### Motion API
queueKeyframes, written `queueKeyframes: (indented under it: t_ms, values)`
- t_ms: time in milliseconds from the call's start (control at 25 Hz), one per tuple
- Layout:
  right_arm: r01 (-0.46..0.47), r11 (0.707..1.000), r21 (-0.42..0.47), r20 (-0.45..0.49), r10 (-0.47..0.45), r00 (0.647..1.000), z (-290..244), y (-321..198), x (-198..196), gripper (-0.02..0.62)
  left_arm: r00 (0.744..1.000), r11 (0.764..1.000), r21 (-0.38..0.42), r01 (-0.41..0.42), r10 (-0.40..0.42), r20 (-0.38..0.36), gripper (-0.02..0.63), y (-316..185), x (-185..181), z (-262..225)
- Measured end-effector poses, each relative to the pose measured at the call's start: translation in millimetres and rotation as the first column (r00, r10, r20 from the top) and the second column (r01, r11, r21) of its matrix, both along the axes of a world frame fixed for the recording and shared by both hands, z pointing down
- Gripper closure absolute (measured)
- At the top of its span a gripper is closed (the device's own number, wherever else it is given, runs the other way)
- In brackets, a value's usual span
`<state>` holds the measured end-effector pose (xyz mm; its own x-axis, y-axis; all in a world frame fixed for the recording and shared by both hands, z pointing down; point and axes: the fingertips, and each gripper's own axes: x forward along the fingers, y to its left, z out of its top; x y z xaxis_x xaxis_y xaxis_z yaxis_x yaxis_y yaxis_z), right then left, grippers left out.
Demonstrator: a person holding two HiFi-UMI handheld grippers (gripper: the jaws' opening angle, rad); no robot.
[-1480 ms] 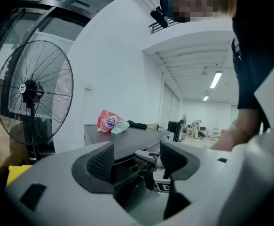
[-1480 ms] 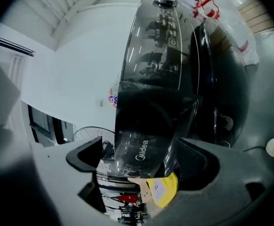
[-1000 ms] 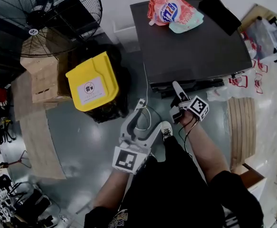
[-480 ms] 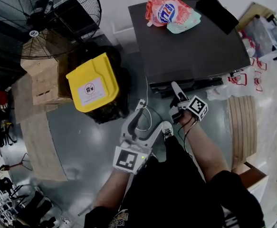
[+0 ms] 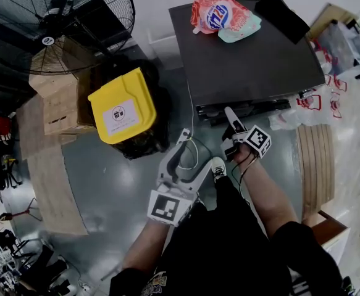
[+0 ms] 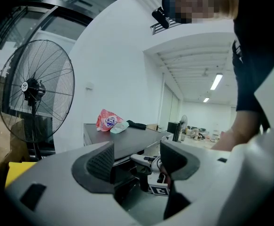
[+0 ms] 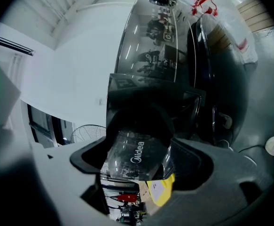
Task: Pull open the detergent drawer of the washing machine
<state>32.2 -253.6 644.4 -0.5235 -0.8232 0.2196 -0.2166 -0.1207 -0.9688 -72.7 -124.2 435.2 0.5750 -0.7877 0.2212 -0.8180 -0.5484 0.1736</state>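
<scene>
Bright, even indoor light; fisheye edges darken and bend.

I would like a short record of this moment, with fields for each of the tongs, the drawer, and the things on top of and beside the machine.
Right tongs: shut on the detergent drawer, at the front of the washing machine
Left tongs: open, empty, low and apart from the machine
Drawer travel: cannot be told from these views
On the machine top: red detergent bag and a black item, near the back edge
Beside the machine: yellow bin, standing fan
</scene>
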Motion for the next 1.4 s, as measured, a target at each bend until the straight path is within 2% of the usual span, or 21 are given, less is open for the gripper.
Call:
queueKeyframes:
  t_ms: [200, 400, 1040, 1120, 1240, 1320, 1400]
  values:
    - [0.009, 0.998, 0.057, 0.013, -0.009, 1.000, -2, 7, 1, 0.172, 1.000, 1.000, 0.002, -0.003, 0.003, -0.003, 0.325, 5, 0, 0]
    - [0.003, 1.000, -0.005, -0.013, -0.003, 1.000, 0, 25, 5, 0.173, 1.000, 1.000, 0.004, -0.019, 0.019, -0.010, 0.325, 6, 5, -3]
    - [-0.003, 1.000, -0.016, 0.012, 0.003, 1.000, 9, 92, 19, 0.178, 0.997, 0.997, 0.024, -0.073, 0.073, -0.008, 0.325, 34, 19, -7]
    - [-0.013, 1.000, -0.022, 0.009, 0.013, 1.000, 11, 100, 22, 0.189, 0.997, 0.996, 0.029, -0.078, 0.079, -0.007, 0.325, 39, 20, -8]
    - [-0.015, 1.000, -0.002, -0.018, 0.015, 1.000, 6, 107, 25, 0.248, 0.997, 0.996, 0.034, -0.080, 0.081, -0.010, 0.325, 46, 19, -11]
    - [0.012, 1.000, 0.012, -0.047, -0.012, 0.999, 3, 111, 24, 0.276, 0.997, 0.996, 0.034, -0.080, 0.080, -0.011, 0.325, 51, 18, -12]
    - [0.050, 0.998, 0.024, -0.069, -0.048, 0.996, -1, 117, 21, 0.273, 0.997, 0.996, 0.039, -0.079, 0.080, -0.012, 0.325, 55, 17, -13]
